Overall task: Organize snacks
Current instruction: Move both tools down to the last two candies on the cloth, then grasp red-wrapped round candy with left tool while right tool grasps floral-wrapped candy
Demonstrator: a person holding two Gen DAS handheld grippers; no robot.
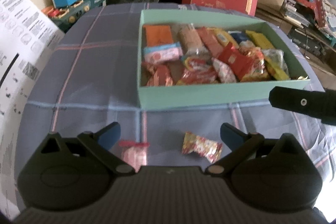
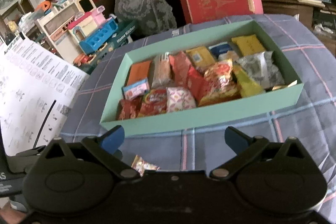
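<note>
1. Your left gripper (image 1: 170,133) is spread wide and holds nothing; your right gripper (image 2: 174,140) likewise.
2. The red-and-gold candy (image 1: 202,146) lies on the cloth just below the left gripper's right finger; the pink sweet (image 1: 135,153) lies by its left finger.
3. Both look light and crinkly, likely slippery. Pinch across the padded middle, not the twisted ends.
4. The green box (image 1: 210,93) is ahead.

Both fisheye views are dim and soft with motion blur, brightest on the white sheet (image 1: 19,39) at left and blown out at the far right, corners vignetted black, straight edges of the box (image 2: 201,117) bowed, background clutter murky.
</note>
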